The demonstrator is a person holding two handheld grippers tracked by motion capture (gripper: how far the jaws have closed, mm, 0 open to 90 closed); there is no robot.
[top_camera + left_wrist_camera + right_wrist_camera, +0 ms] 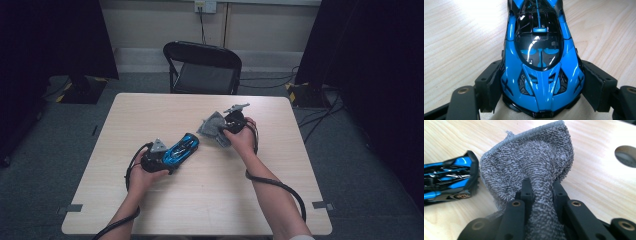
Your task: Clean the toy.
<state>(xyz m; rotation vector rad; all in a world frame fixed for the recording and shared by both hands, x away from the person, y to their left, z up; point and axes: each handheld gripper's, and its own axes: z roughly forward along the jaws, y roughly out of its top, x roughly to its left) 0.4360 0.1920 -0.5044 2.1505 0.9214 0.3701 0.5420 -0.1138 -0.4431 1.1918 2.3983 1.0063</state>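
Black padded fingers point(491, 85) of the left gripper point(161, 159) clamp both flanks of a glossy blue-and-black toy sports car point(540, 62) on the pale wood-grain table point(150, 112). Right gripper point(231, 125) pinches a bunched grey terry cloth point(534, 167), just beside the car's far end. Car's long axis runs away from the left gripper toward the cloth. Its far end is cut off in the left gripper view. Black folding chair point(202, 67) beyond the table; grey carpet point(75, 130).
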